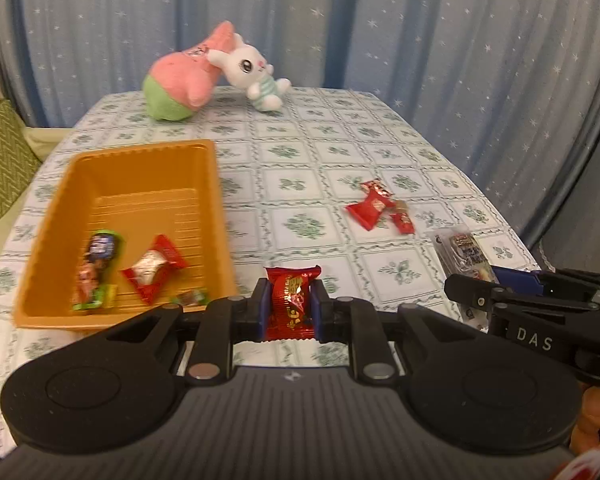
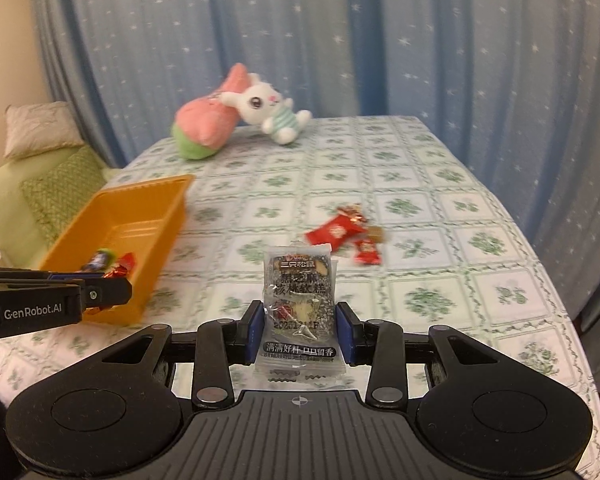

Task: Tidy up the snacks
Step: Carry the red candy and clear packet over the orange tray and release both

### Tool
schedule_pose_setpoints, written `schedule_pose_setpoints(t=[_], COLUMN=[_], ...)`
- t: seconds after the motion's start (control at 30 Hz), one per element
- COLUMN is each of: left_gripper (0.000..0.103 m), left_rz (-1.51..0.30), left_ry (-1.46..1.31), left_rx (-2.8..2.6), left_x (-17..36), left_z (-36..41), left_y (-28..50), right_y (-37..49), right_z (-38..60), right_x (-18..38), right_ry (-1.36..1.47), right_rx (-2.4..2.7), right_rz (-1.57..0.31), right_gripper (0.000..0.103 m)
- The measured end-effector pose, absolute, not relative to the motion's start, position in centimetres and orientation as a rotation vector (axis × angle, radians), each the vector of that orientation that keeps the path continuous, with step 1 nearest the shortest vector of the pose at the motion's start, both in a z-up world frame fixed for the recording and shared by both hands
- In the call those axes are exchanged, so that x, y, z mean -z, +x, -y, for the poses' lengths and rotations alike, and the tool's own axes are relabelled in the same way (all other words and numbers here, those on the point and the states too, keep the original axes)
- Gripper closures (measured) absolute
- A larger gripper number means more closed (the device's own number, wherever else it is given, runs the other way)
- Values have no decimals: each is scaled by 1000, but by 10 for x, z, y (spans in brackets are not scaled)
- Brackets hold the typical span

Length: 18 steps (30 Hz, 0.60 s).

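Observation:
My left gripper [image 1: 291, 307] is shut on a red wrapped snack [image 1: 291, 300], held above the tablecloth just right of the orange tray [image 1: 52, 220]. Inside that tray lie a dark wrapped candy [image 1: 100, 248], a red-and-white packet [image 1: 154, 268] and a small green candy [image 1: 190, 298]. My right gripper [image 2: 300, 326] is shut on a clear packet with a dark sesame cake [image 2: 299, 300]; in the left wrist view it shows at the right edge [image 1: 496, 280]. Red snack packets [image 2: 344, 232] remain in a small cluster on the table, also seen from the left wrist as red packets [image 1: 374, 206].
A pink-and-green plush [image 1: 182, 80] and a white rabbit plush [image 1: 252, 70] lie at the table's far edge before a blue starred curtain [image 1: 420, 20]. A green cushion [image 1: 0, 160] sits off the table's left side. The orange tray [image 2: 132, 220] is left of my right gripper.

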<state>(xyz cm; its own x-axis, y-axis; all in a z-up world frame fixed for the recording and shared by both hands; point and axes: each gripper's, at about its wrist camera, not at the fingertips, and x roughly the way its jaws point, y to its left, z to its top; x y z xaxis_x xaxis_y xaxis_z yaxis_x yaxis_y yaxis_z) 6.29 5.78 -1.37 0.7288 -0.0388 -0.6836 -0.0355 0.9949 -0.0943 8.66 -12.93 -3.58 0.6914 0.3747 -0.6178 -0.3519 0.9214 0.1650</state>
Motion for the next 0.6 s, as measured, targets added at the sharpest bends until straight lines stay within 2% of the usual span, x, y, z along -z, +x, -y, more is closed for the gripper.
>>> schedule_pose_setpoints(t=[0.6], left_gripper=[85], left_rz=[-736], left_ry=[-134], left_rx=[-82], left_x=[-1], left_z=[-108], left_y=[21], right_y=[64], right_z=[75], right_x=[19], right_ry=[-24], right_rx=[-505], right_rz=[-682], right_gripper=[65])
